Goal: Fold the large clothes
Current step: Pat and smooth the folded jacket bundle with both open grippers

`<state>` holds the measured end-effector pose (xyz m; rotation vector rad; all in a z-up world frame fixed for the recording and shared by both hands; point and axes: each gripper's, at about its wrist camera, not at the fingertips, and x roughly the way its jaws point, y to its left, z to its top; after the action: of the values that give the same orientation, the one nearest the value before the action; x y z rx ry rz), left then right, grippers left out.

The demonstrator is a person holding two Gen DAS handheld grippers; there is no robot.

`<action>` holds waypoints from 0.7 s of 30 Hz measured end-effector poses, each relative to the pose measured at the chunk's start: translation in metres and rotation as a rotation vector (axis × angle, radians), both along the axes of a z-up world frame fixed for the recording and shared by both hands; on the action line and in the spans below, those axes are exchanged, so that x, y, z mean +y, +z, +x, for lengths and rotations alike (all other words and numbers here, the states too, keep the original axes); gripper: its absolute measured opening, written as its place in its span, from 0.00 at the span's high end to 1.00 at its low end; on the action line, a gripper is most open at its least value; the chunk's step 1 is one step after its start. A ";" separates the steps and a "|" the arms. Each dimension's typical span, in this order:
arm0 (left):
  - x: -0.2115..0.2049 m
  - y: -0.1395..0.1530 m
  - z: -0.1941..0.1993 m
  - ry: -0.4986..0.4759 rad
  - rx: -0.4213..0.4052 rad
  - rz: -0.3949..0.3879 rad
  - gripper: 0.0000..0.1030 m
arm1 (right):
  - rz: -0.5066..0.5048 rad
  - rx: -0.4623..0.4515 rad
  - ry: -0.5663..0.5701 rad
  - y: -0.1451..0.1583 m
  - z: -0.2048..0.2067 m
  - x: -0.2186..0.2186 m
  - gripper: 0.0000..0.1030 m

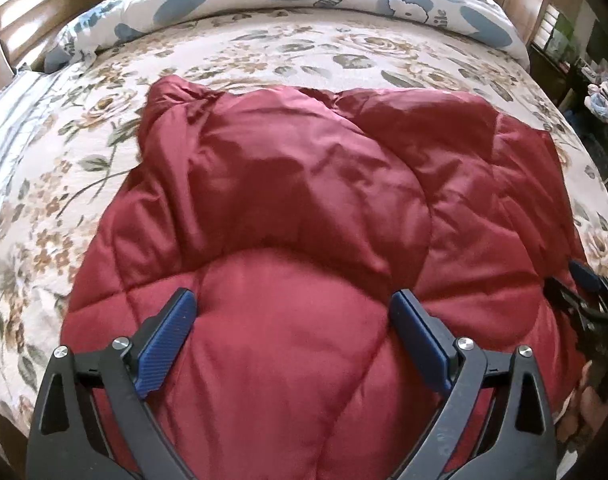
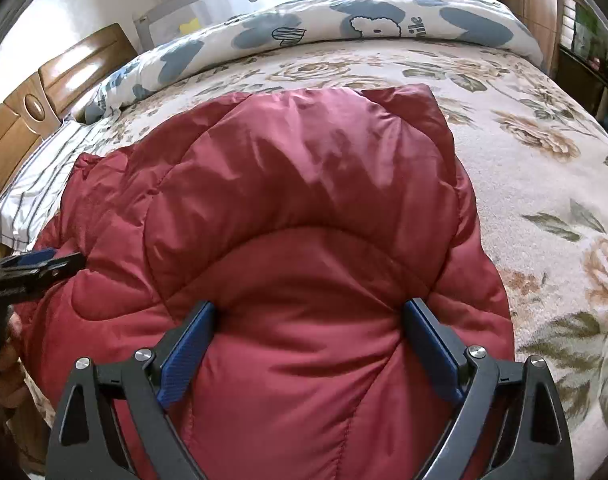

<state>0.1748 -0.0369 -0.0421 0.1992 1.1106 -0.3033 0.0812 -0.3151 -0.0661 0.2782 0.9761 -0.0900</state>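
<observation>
Right now both tools, left (image 1: 294, 304) and right (image 2: 308, 314), gape wide above the red jacket (image 1: 304, 208).

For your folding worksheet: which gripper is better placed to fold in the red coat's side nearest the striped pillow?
Probably left: the left gripper hovers open over the red quilted puffer coat nearer the striped pillow; the right gripper sits farther away.

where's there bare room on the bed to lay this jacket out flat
Bare floral bedspread lies open to the right of the red padded jacket, and a band runs between its far edge and the rolled blue-patterned duvet. The left side is tighter: a striped pillow borders it. Both grippers crowd the near edge.
</observation>
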 end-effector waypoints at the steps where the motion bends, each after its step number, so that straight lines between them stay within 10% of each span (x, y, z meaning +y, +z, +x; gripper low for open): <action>1: 0.002 0.003 -0.005 0.001 -0.007 0.006 0.04 | 0.000 0.000 0.000 0.000 0.000 0.000 0.09; 21: 0.033 0.011 -0.071 0.016 -0.028 0.037 0.04 | -0.017 0.026 0.065 0.017 -0.061 0.030 0.09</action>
<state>0.1039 -0.0039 -0.0314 0.2262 1.0899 -0.2650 0.0204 -0.2853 -0.0487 0.2296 1.0088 -0.0426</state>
